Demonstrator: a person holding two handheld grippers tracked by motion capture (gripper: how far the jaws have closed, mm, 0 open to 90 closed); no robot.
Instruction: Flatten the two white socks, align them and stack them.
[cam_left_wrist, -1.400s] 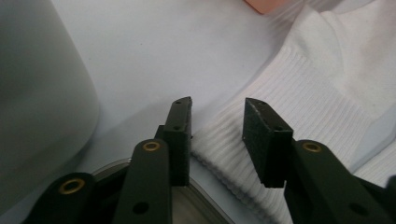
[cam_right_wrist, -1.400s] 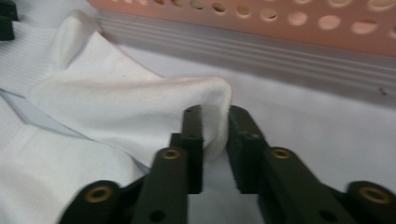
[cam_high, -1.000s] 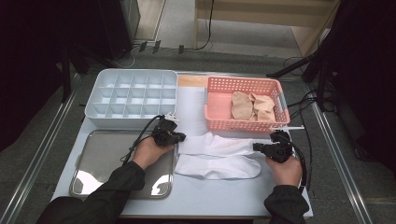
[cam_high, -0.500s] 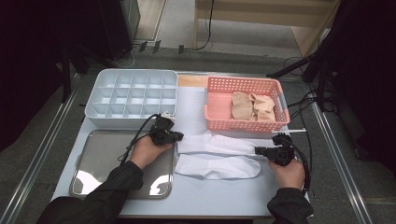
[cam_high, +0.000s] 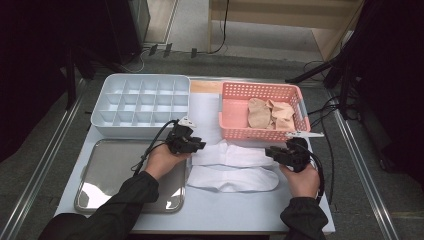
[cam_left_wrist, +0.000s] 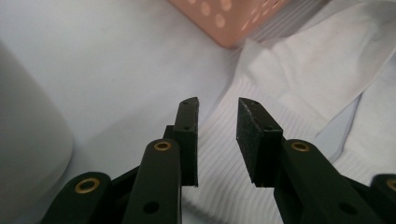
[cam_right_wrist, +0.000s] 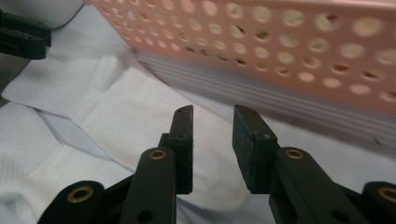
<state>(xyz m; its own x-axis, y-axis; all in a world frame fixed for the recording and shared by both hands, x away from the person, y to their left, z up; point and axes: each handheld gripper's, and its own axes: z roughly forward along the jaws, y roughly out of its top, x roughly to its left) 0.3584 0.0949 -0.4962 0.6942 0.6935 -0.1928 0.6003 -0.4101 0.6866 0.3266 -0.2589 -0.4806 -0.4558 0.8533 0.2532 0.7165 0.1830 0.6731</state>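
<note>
Two white socks (cam_high: 232, 167), soft, light and limp, lie on the table (cam_high: 240, 210) before the pink basket (cam_high: 260, 132); both left gripper (cam_high: 192, 145) and right gripper (cam_high: 280, 154) are spread empty, best pinching ribbed cuff (cam_left_wrist: 219, 154) and toe

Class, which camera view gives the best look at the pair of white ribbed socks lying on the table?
The high view: both white ribbed socks show whole, side by side, between the two grippers. The left gripper view shows a ribbed cuff close up; the right gripper view shows part of the fabric beside the pink perforated basket.
</note>
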